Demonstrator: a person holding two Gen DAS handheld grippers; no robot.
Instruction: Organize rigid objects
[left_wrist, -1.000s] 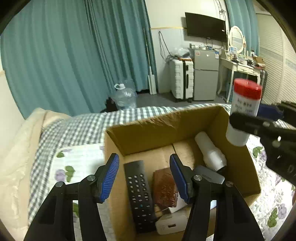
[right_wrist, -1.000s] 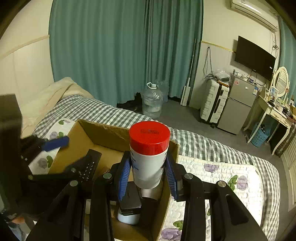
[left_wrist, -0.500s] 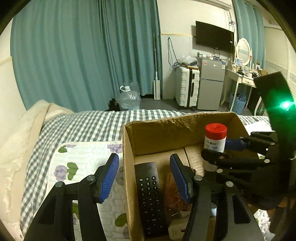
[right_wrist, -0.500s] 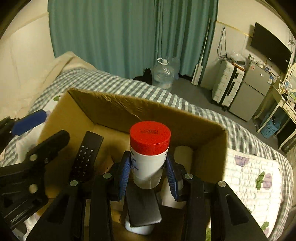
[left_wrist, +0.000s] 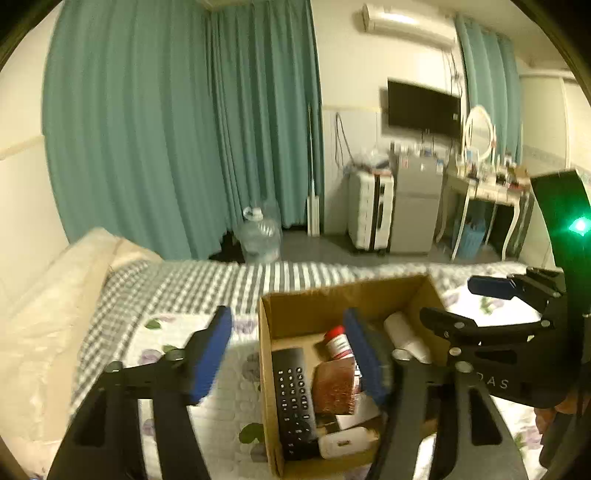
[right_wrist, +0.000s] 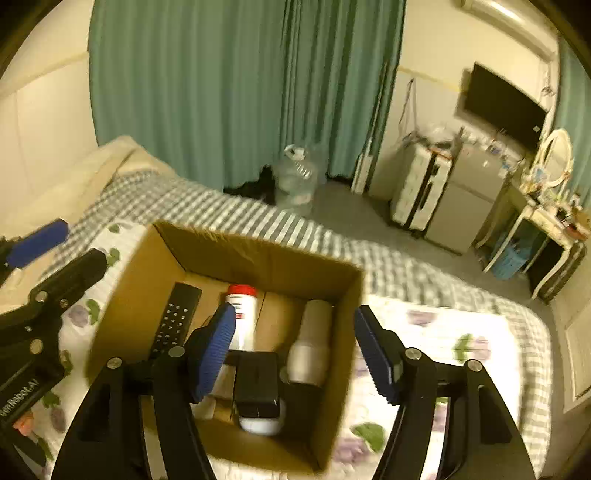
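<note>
My right tongs (right_wrist: 295, 350) hung spread wide and empty above the cardboard box (right_wrist: 147, 295); my left tongs (left_wrist: 290, 354) were spread too, holding nothing.

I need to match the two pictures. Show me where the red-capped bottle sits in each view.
Left wrist: bottle low centre, in the box, right of the remote.
Right wrist: bottle centre-left, in the box, right of the remote.
Shared landmark: the remote.
</note>
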